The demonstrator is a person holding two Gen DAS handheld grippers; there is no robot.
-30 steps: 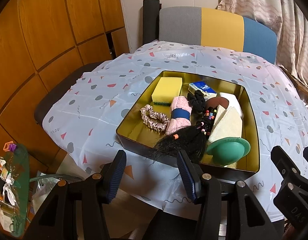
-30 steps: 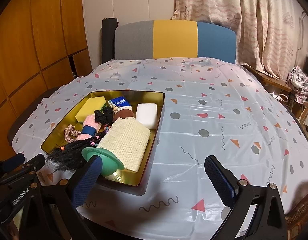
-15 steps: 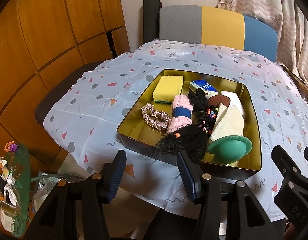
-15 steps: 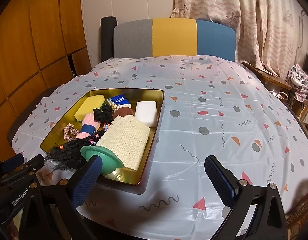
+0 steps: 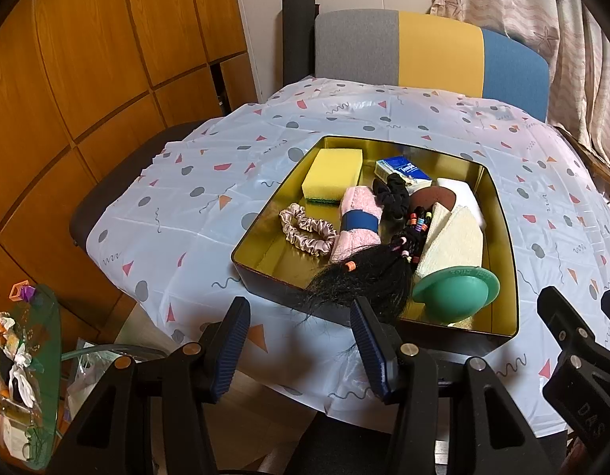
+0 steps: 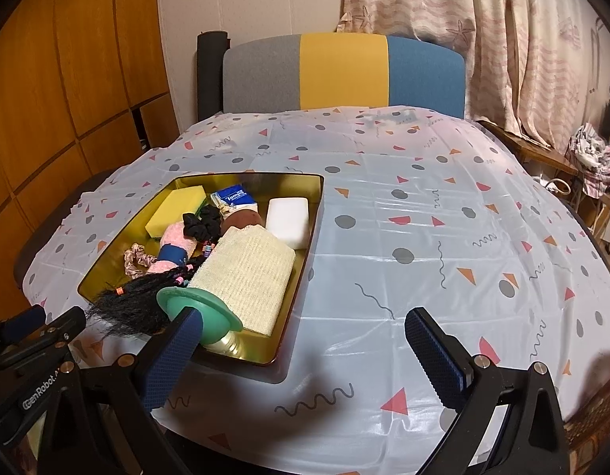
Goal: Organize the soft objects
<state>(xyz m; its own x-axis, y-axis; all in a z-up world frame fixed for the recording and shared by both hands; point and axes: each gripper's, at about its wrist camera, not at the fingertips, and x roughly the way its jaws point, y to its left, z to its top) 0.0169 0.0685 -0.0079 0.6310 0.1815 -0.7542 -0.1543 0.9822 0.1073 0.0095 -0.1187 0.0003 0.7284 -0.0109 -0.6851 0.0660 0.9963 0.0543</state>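
A gold tray (image 5: pixel 507 237) (image 6: pixel 305 261) on the table holds soft things: a yellow sponge (image 5: pixel 332 174), a pink rolled towel with a blue band (image 5: pixel 358 221), a satin scrunchie (image 5: pixel 307 229), a black scrunchie (image 5: pixel 392 194), a black braided hairpiece (image 5: pixel 364 277), a cream cloth (image 6: pixel 245 277), a green silicone cup (image 5: pixel 455 293), a white sponge (image 6: pixel 287 219) and a tissue pack (image 6: pixel 233 198). My left gripper (image 5: pixel 301 348) is open and empty in front of the tray's near edge. My right gripper (image 6: pixel 305 356) is open and empty by the tray's near right corner.
The table wears a white cloth with coloured shapes (image 6: pixel 443 237). A grey, yellow and blue chair back (image 6: pixel 344 71) stands at the far side. Wooden panels (image 5: pixel 87 59) lie left, curtains (image 6: pixel 523 39) right. A glass side table with clutter (image 5: pixel 20 356) sits low left.
Both grippers have drifted slightly back from the tray. Nothing in the tray has moved.
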